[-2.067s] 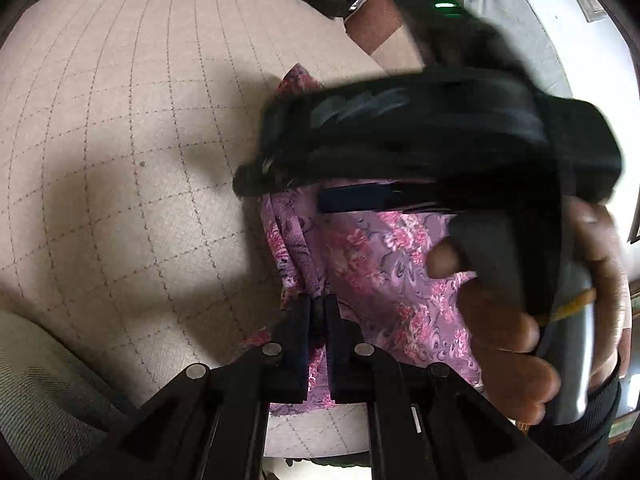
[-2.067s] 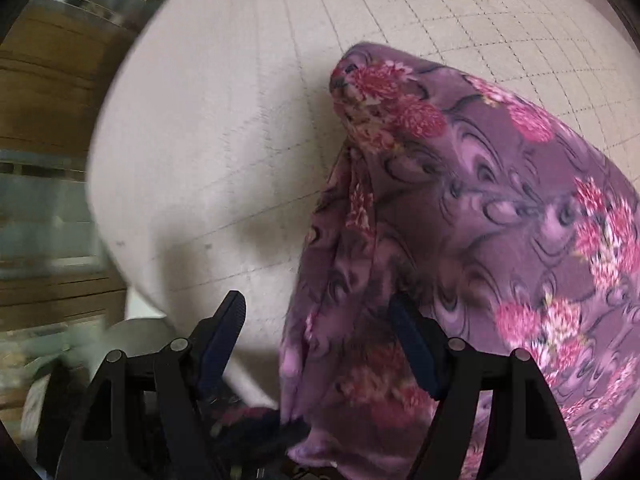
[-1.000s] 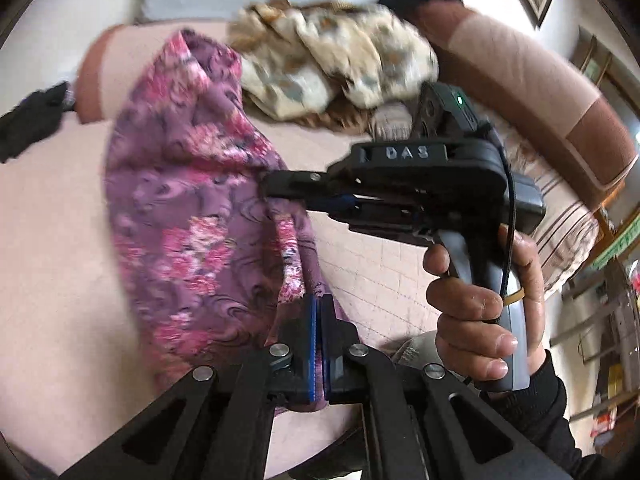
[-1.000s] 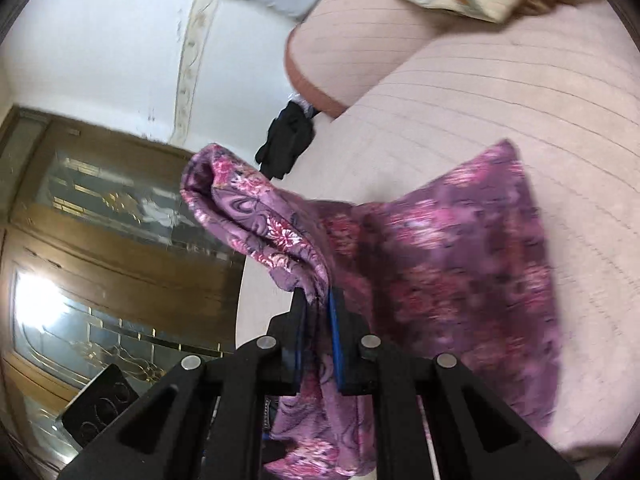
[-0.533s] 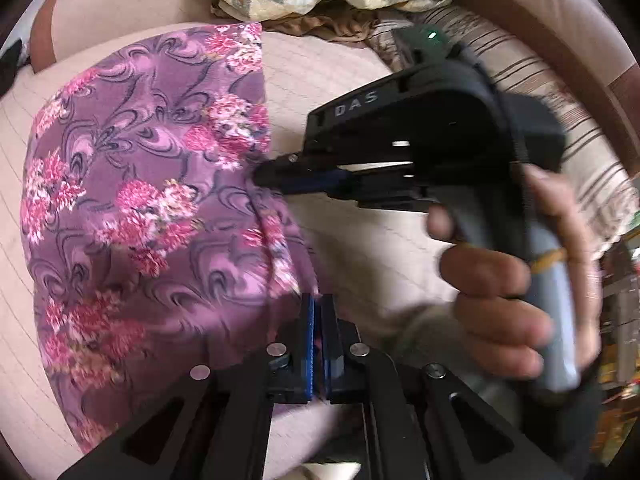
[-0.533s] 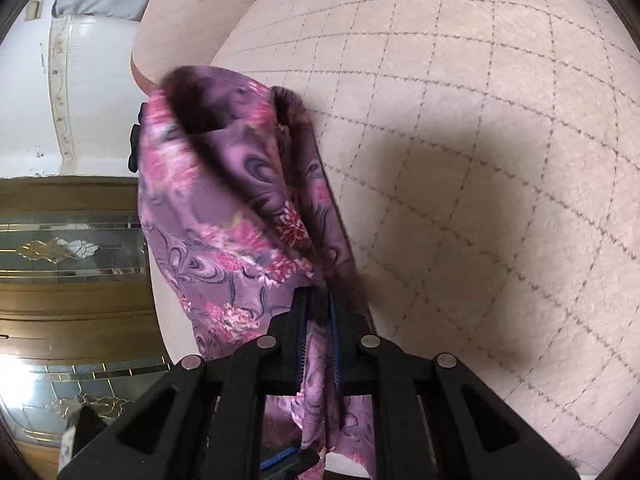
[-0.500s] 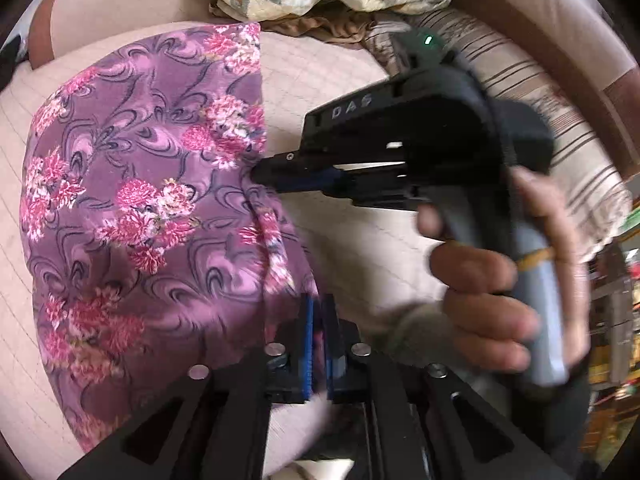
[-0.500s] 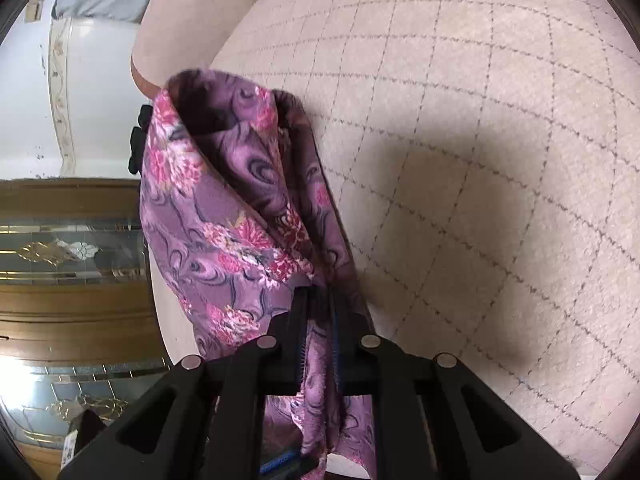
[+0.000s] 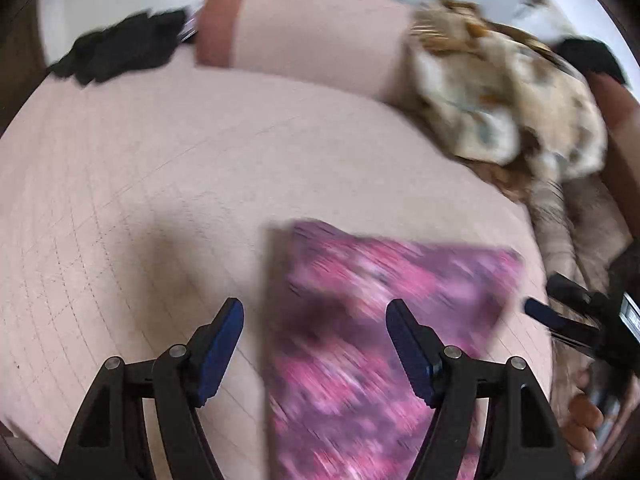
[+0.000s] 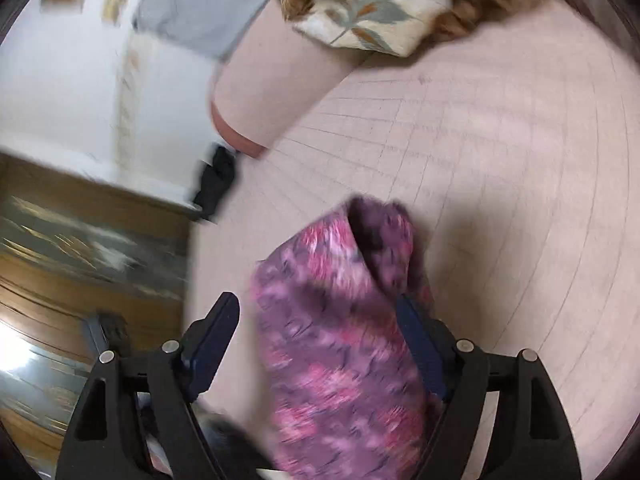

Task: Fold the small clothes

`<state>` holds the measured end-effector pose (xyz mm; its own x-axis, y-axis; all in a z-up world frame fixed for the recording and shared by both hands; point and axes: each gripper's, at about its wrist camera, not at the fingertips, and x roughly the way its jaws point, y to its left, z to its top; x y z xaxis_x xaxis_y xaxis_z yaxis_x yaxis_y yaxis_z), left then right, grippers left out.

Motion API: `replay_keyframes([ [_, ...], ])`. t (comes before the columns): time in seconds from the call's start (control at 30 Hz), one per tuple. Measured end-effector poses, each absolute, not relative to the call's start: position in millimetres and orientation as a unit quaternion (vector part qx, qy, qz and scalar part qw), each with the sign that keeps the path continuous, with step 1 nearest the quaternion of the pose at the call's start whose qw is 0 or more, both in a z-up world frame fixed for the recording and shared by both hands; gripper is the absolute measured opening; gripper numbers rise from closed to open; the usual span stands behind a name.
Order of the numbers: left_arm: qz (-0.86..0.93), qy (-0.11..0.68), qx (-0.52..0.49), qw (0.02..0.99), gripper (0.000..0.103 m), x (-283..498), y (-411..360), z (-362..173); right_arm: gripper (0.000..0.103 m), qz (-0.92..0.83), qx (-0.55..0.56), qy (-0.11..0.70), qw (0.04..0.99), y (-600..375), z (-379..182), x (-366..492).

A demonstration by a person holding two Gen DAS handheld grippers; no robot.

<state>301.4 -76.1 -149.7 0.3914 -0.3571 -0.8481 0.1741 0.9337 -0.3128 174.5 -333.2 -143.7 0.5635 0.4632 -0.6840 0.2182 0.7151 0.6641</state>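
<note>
Pink quilted bed (image 9: 168, 184) with a faint stitched grid is filling most of both views, and a pale bolster with a rust-coloured end (image 9: 312, 36) is lying across its far side. White wall behind it, grey cushion (image 10: 200, 8) leaning against the wall. Floral cream-and-brown bedding (image 9: 508, 96) is sitting bunched at the far right corner of the bed, a dark cloth (image 9: 120, 50) at the far left corner. Wooden cabinet with glass doors (image 10: 60, 264) is showing beyond the bed's edge in the right wrist view, blurred.

Purple floral garment (image 9: 372, 332) is lying folded on the bed near its front edge. I'm holding my left gripper (image 9: 314, 344) over it, jaws opening and already wide, pads not pressing the cloth. My right gripper (image 10: 320, 348) is doing the same, jaws opening wide, cloth between them; the right pad may be brushing the fabric, can't tell through the blur. My right hand (image 9: 588, 412) is showing at the left view's edge.
</note>
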Motion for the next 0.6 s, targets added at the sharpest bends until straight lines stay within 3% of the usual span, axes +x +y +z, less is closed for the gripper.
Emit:
replay_keyframes([
  [0.07, -0.161, 0.544, -0.106, 0.817, 0.077, 318, -72, -170, 0.076, 0.051, 0.32, 0.482, 0.814, -329, -143, 200],
  [0.13, -0.185, 0.559, -0.132, 0.797, 0.077, 332, -72, -190, 0.047, 0.012, 0.28, 0.492, 0.824, -326, -152, 210],
  [0.17, -0.192, 0.562, -0.144, 0.792, 0.077, 336, -71, -195, 0.038, 0.012, 0.277, 0.484, 0.83, -324, -160, 211],
  [0.2, -0.197, 0.565, -0.157, 0.786, 0.078, 339, -70, -201, 0.018, 0.02, 0.289, 0.475, 0.831, -328, -168, 210],
  [0.23, -0.208, 0.567, -0.183, 0.776, 0.078, 346, -66, -207, 0.006, 0.025, 0.308, 0.474, 0.824, -332, -181, 207],
  [0.3, -0.219, 0.569, -0.214, 0.763, 0.078, 349, -68, -214, 0.006, 0.016, 0.316, 0.489, 0.813, -341, -193, 213],
  [0.37, -0.239, 0.572, -0.235, 0.749, 0.051, 355, -69, -223, 0.006, 0.012, 0.307, 0.488, 0.817, -346, -195, 222],
  [0.43, -0.245, 0.563, -0.239, 0.753, 0.035, 350, -67, -216, 0.006, 0.002, 0.303, 0.49, 0.818, -349, -199, 227],
  [0.5, -0.265, 0.538, -0.267, 0.754, 0.029, 340, -52, -197, 0.005, -0.005, 0.301, 0.484, 0.822, -347, -196, 229],
  [0.6, -0.271, 0.511, -0.31, 0.754, 0.027, 333, -32, -194, 0.005, 0.008, 0.258, 0.448, 0.856, -334, -171, 231],
])
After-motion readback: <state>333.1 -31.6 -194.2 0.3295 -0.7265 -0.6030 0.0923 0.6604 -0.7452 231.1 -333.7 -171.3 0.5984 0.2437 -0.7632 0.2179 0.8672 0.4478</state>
